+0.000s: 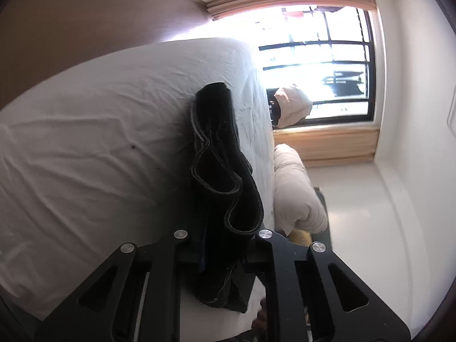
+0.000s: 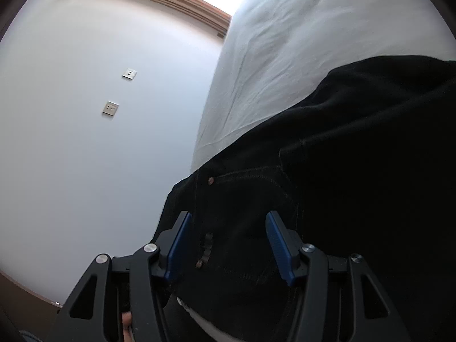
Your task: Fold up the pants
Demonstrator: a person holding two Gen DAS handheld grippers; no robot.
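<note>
Black pants lie on a white bed. In the left wrist view the pants [image 1: 222, 171] show their layered hem ends, bunched and wavy, and my left gripper [image 1: 222, 245] is shut on that bunch of fabric near the bed's edge. In the right wrist view the pants [image 2: 356, 171] show the waist part with a rivet and a pocket seam. My right gripper [image 2: 228, 242] is open, its blue pads [image 2: 278, 242] standing apart over the dark cloth without pinching it.
The white bed sheet [image 1: 99, 142] is wrinkled. A window [image 1: 327, 65] with a wooden frame is behind the bed. A beige padded item [image 1: 296, 188] sits beside the bed. A white wall with two switch plates [image 2: 111, 108] lies left of the bed.
</note>
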